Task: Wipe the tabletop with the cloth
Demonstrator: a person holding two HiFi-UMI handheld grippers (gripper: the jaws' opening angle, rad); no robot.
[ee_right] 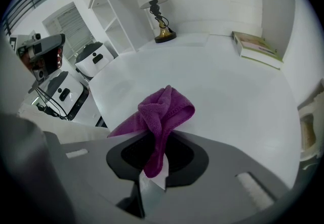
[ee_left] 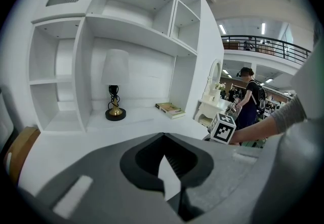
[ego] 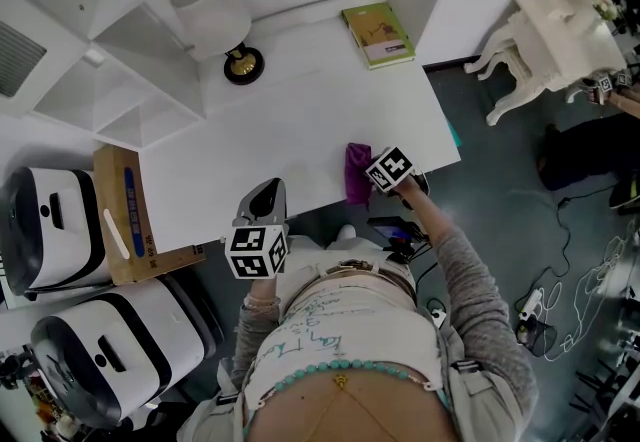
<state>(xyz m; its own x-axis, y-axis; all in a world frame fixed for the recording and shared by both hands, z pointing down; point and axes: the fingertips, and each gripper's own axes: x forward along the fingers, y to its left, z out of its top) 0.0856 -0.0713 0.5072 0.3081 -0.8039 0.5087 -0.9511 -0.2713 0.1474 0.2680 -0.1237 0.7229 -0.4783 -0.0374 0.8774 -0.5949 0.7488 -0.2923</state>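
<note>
A purple cloth lies bunched at the near edge of the white tabletop. My right gripper is shut on it. In the right gripper view the cloth bulges up between the jaws of that gripper and a tail hangs down into the recess. My left gripper is at the near table edge, left of the cloth, shut and holding nothing. In the left gripper view its jaws meet with nothing between them, and the right gripper's marker cube shows to the right.
A table lamp and a book stand at the back of the table, with white shelves to the left. A cardboard box and two white appliances sit left of the table. A white ornate stand is at the right.
</note>
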